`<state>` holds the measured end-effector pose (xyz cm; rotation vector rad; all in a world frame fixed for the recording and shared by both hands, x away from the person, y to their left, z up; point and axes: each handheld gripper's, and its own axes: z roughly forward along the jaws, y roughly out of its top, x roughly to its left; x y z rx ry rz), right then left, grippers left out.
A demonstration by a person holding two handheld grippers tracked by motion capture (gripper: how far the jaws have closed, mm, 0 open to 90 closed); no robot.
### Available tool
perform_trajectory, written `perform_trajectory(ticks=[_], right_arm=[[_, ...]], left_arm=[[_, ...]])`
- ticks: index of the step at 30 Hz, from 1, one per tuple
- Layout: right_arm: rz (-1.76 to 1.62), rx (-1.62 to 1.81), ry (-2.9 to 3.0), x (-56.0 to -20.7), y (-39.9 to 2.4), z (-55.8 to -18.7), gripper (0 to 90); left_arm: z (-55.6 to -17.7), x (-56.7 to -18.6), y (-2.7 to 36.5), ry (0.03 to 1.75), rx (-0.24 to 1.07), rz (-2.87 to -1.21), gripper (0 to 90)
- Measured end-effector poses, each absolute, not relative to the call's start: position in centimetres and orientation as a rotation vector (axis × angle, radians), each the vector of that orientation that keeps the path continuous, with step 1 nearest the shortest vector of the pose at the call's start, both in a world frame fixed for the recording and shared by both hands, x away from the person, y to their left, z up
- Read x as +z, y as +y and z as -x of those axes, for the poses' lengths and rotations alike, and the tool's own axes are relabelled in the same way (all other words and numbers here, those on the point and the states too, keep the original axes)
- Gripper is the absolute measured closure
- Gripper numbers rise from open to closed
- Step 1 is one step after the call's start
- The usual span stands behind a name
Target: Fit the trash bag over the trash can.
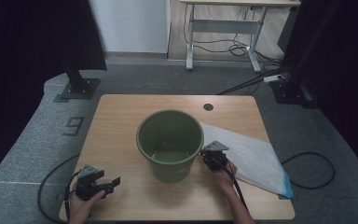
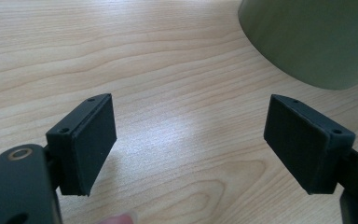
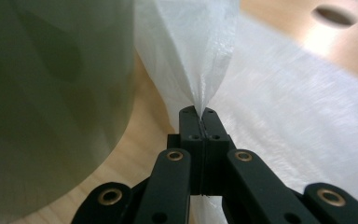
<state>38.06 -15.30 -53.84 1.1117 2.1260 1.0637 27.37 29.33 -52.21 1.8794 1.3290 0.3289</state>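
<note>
Two tongs, right tongs point(image 3: 199, 114) clenched on white bag point(image 3: 279, 93) beside green bucket point(image 1: 170, 140), left tongs point(image 2: 189, 140) released, well apart.

High view dim, dark edges; glare on table point(image 2: 168, 135); bucket point(image 3: 51, 107) blurred, probably too close.

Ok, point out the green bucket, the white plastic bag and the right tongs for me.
green bucket point(image 1: 168, 165), high view, on its front outer wall.
white plastic bag point(image 3: 284, 93), right gripper view, on its flat sheet.
right tongs point(image 3: 199, 116), right gripper view, at the tips pinching the bag's edge.
</note>
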Motion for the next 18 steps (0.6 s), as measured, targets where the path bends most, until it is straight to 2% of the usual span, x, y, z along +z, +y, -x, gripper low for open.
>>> perform_trajectory(ticks=[9, 18], right_arm=[[-1.235, 1.337, 1.863, -48.7, -19.8, -37.1, 88.8], [-1.223, 1.469, 1.718, -44.9, -22.1, -35.4, 88.8]], left_arm=[[-27.3, -52.4, 29.4, 1.336, 0.328, -1.878, 16.9], [-27.4, -52.5, 29.4, 1.336, 0.324, -1.885, 16.9]])
